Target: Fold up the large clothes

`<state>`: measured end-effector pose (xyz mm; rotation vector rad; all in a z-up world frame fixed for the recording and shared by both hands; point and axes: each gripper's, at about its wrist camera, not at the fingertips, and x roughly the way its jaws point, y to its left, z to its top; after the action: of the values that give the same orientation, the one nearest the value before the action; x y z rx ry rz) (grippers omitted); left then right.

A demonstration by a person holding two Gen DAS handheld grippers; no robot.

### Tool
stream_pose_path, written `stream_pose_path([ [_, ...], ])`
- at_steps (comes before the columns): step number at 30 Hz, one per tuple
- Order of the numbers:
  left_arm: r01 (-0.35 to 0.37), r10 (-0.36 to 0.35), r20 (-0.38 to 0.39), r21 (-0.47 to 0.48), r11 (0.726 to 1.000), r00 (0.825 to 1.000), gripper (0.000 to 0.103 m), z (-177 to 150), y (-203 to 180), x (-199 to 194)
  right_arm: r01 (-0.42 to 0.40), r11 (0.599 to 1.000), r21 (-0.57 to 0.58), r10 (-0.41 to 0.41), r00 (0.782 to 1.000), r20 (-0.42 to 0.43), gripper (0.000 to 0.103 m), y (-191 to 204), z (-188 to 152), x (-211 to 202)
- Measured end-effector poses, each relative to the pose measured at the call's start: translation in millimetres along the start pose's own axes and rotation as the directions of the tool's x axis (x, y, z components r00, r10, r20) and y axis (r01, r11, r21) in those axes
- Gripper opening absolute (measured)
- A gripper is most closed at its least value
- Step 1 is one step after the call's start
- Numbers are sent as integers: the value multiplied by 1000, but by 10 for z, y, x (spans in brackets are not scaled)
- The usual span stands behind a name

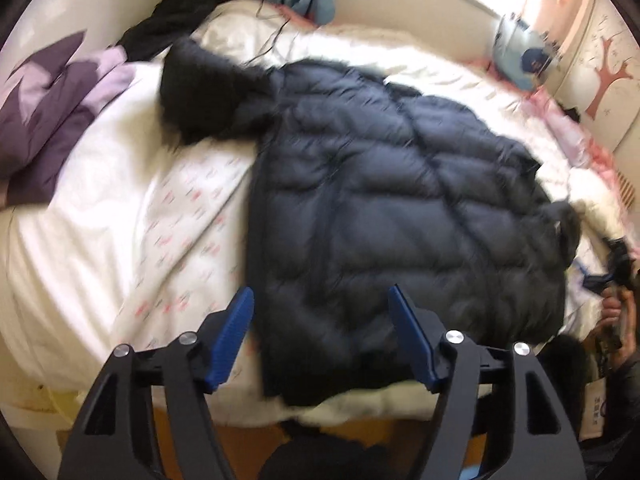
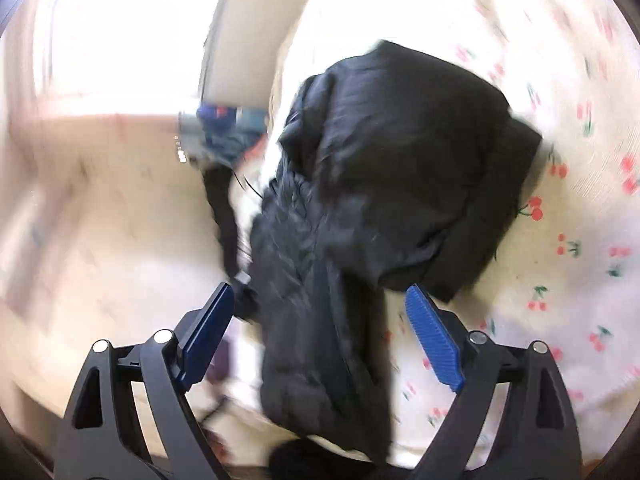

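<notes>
A bed (image 1: 80, 240) covered in a white sheet with a small cherry print fills both views. Across its middle lies a dark navy quilted puffer jacket (image 1: 380, 220), spread mostly flat in the left wrist view, its fur-trimmed hood (image 1: 200, 92) reaching toward the far left. From the right wrist camera the jacket's near part looks bunched and folded over itself, though blur makes the exact fold hard to read. A purple patterned quilt (image 1: 44, 120) is heaped at the left edge of the bed, with a black garment (image 1: 188, 12) beyond it. The left gripper (image 1: 320, 340) hangs above the jacket's near hem, blue pads well apart, nothing between them. The right gripper (image 2: 320, 332) has its pads spread wide; jacket fabric lies in the gap, but neither pad presses on it.
</notes>
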<state>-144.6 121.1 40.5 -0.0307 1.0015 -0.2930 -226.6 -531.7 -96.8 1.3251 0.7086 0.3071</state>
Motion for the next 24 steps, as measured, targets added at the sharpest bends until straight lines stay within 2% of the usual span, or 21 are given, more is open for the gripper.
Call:
stream_pose_path([
  [2, 36, -36, 25, -7, 999, 999, 72, 140, -144, 32, -64, 991, 120, 63, 998, 11, 84, -239, 48, 240],
  [3, 51, -51, 33, -10, 999, 998, 73, 175, -200, 57, -97, 981, 169, 90, 995, 44, 82, -337, 78, 331],
  [4, 73, -73, 38, -17, 997, 997, 73, 267, -289, 129, -122, 975, 185, 108, 991, 85, 72, -395, 131, 321],
  [5, 88, -87, 40, -23, 996, 995, 73, 319, -352, 191, -142, 974, 174, 119, 983, 138, 53, -400, 197, 344],
  [6, 101, -100, 42, -30, 994, 994, 73, 364, -407, 247, -136, 981, 141, 110, 978, 177, 24, -346, 271, 379],
  [8, 133, -131, 42, -45, 990, 990, 73, 478, -532, 382, -39, 998, 44, 28, 976, 217, 2, -133, 582, 432],
  [10, 152, -150, 43, -52, 987, 988, 73, 587, -656, 518, 61, 997, -39, -48, 962, 270, 2, 176, 967, 381],
  [12, 169, -166, 48, -46, 985, 985, 73, 660, -777, 619, 145, 979, -146, -84, 929, 361, 2, 642, 1321, 238],
  [14, 180, -178, 61, -33, 983, 982, 73, 734, -894, 703, 217, 937, -272, -66, 879, 472, 1, 1262, 1689, -15],
  [15, 183, -180, 66, -30, 983, 981, 73, 764, -935, 741, 237, 923, -304, -55, 862, 504, 1, 1446, 1793, -124],
  [16, 185, -183, 69, -33, 982, 981, 74, 794, -968, 794, 264, 903, -339, -38, 835, 550, 1, 1666, 1908, -250],
  [18, 197, -193, 72, -47, 979, 978, 76, 825, -999, 894, 324, 876, -357, -45, 792, 608, 1, 1862, 2108, -396],
  [19, 203, -199, 65, -54, 978, 978, 76, 844, -1019, 967, 363, 865, -345, -73, 772, 631, 2, 1759, 2286, -580],
  [20, 203, -200, 55, -60, 977, 978, 76, 852, -1036, 1038, 431, 850, -303, -147, 747, 648, 2, 1659, 2402, -577],
  [21, 202, -200, 42, -63, 977, 979, 76, 852, -1045, 1109, 461, 845, -270, -204, 745, 635, 5, 1475, 2614, -616],
  [22, 200, -199, 22, -63, 978, 980, 76, 840, -1066, 1194, 508, 836, -208, -308, 747, 589, 7, 1246, 2755, -564],
  [23, 193, -193, 7, -63, 979, 981, 76, 826, -1077, 1251, 565, 815, -129, -422, 731, 537, 13, 1011, 2841, -544],
  [24, 182, -183, -8, -59, 982, 983, 76, 803, -1084, 1288, 610, 791, -44, -516, 704, 489, 15, 763, 2859, -532],
])
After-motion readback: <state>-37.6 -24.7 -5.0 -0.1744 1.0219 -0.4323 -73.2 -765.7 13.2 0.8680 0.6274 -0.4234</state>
